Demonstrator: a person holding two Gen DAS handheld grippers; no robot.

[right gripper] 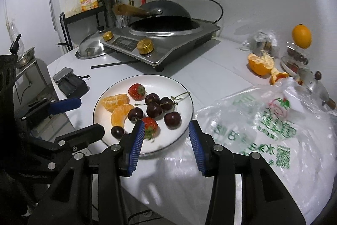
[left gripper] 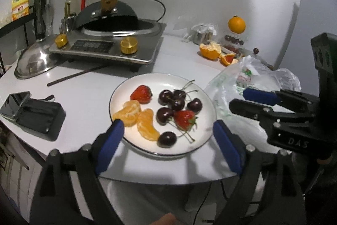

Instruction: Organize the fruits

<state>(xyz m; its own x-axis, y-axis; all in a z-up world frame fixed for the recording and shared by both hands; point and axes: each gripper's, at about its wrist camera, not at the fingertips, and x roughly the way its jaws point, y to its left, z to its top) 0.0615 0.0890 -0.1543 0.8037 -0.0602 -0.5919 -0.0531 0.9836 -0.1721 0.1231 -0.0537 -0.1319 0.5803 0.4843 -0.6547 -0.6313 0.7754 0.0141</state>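
Right gripper (right gripper: 166,140), spread and empty, hangs nearest the strawberry (right gripper: 150,125) at its ten o'clock on the plate (right gripper: 181,86)

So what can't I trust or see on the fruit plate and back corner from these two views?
- Right wrist view: right tool covers part of the near strawberry.
- Left wrist view: left tool overlaps the plate rim and an orange segment.
- Both views: the back dish of small fruit is too small to tell.
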